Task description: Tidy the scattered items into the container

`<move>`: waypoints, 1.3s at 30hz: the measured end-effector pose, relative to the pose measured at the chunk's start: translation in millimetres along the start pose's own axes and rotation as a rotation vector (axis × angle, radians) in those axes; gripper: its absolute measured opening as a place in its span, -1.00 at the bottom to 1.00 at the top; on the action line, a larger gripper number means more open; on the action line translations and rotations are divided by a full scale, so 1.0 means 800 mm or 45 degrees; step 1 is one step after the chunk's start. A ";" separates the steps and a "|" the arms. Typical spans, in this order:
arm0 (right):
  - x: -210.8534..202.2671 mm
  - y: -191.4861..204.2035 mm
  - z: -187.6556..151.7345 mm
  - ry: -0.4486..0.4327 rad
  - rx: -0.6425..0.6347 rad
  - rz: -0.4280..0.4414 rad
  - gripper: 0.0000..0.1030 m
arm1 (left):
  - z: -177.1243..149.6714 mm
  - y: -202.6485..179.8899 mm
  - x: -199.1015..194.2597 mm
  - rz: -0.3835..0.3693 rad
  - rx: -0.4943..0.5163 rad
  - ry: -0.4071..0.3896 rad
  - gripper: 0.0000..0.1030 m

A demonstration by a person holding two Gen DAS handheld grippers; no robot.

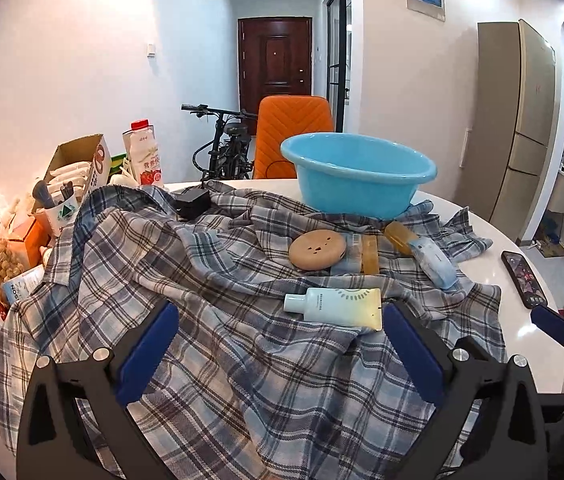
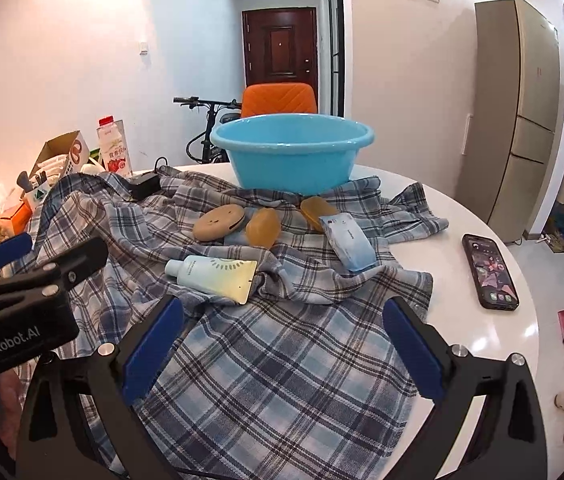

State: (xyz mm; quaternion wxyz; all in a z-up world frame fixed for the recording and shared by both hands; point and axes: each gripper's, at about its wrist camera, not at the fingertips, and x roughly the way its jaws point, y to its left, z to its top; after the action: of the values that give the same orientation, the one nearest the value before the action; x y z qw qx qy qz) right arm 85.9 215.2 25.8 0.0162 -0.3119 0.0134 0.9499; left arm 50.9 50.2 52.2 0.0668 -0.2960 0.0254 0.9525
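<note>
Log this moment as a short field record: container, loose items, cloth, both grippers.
container: blue basin, upright at the far side, on the plaid shirt's edge
loose items: cream tube, round tan compact, two amber soap bars, blue pack
cloth: plaid shirt spread over white table
left gripper: open, empty
right gripper: open, empty

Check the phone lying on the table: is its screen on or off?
On. The phone lies face up on the white table, its screen lit with wallpaper and icons.
</note>
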 end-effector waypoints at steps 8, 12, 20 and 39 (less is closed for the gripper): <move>0.010 -0.002 -0.010 0.056 -0.015 -0.017 0.93 | -0.012 0.000 0.013 0.003 0.049 0.065 1.00; 0.014 -0.002 -0.013 0.070 -0.035 -0.021 0.93 | -0.014 0.001 0.011 0.013 0.073 0.072 1.00; 0.014 0.008 -0.008 0.041 -0.056 -0.015 0.99 | -0.014 0.010 0.016 0.038 0.051 0.076 1.00; 0.013 0.012 -0.006 0.034 -0.059 -0.029 0.99 | -0.018 0.032 0.014 -0.006 -0.037 0.073 1.00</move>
State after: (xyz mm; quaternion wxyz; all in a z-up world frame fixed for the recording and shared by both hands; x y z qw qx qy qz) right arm 79.7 206.0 16.0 0.0197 -0.3250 -0.0121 0.9454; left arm 45.9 24.9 34.0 0.0640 -0.3243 0.0126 0.9437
